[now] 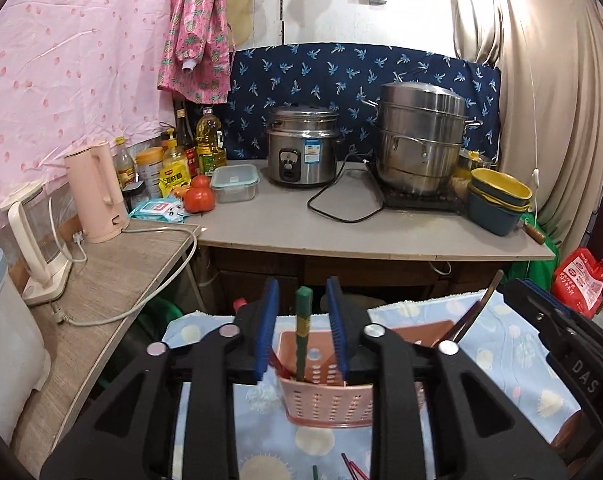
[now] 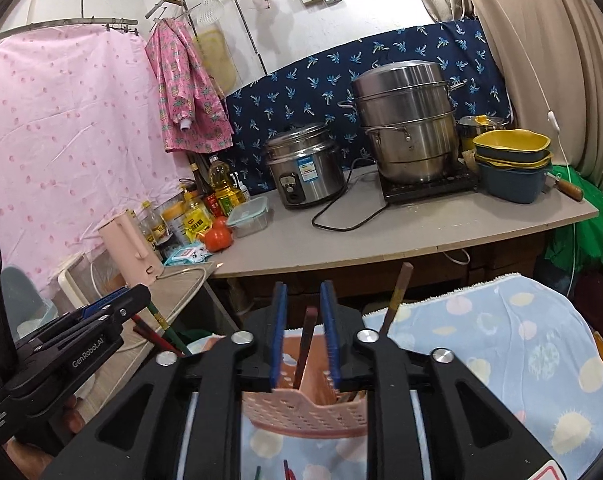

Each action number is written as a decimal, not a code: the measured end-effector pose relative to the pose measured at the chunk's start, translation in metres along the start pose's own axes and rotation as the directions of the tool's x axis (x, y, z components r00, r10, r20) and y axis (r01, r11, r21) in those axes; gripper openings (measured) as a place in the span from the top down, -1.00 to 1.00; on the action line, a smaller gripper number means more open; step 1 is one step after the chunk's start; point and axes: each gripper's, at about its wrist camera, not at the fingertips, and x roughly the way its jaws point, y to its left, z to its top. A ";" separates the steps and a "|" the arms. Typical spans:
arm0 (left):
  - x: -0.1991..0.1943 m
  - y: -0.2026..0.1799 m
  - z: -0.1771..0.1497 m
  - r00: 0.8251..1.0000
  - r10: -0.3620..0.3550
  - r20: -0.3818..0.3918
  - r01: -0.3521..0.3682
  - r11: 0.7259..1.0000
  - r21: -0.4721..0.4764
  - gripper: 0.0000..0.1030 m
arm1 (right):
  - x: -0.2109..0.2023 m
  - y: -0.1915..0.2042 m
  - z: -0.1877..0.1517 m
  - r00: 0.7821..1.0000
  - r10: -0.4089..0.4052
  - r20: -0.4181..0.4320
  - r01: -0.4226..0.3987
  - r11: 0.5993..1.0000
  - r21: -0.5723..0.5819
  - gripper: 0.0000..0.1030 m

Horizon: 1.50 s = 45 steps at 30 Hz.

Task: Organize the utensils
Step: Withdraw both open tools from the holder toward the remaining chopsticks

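Observation:
A pink perforated utensil basket (image 1: 325, 404) stands on a blue patterned cloth (image 1: 513, 360); it also shows in the right wrist view (image 2: 305, 412). My left gripper (image 1: 303, 300) is open, its blue pads either side of a green chopstick (image 1: 302, 328) that stands in the basket, not touching it. My right gripper (image 2: 304, 300) is open around a dark red-brown chopstick (image 2: 304, 344) standing in the basket. A brown chopstick (image 2: 397, 300) leans in the basket to the right. Red and green chopsticks (image 2: 161, 330) lean at the left. Loose chopsticks (image 1: 351, 468) lie on the cloth in front.
Behind stands a counter (image 1: 381, 236) with a rice cooker (image 1: 301, 148), a steel steamer pot (image 1: 421, 140), stacked bowls (image 1: 499, 200), bottles (image 1: 209, 140) and a tomato (image 1: 197, 196). A pink kettle (image 1: 97, 192) and cables sit on a side table (image 1: 113, 276) at left.

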 end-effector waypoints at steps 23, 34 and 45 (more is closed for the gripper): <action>-0.058 -0.015 -0.116 0.979 0.014 -0.201 -0.001 0.998 0.061 0.35 | -0.093 0.002 -0.112 0.982 -0.004 -0.189 -0.009 0.998 -0.068 0.46; -0.076 -0.017 -0.174 0.955 0.005 -0.298 0.010 0.999 0.049 0.35 | -0.117 -0.006 -0.169 0.958 -0.037 -0.285 0.011 0.996 -0.090 0.46; -0.083 -0.015 -0.225 0.926 0.003 -0.377 0.014 0.999 0.042 0.35 | -0.125 -0.021 -0.218 0.924 -0.087 -0.372 0.047 0.992 -0.117 0.46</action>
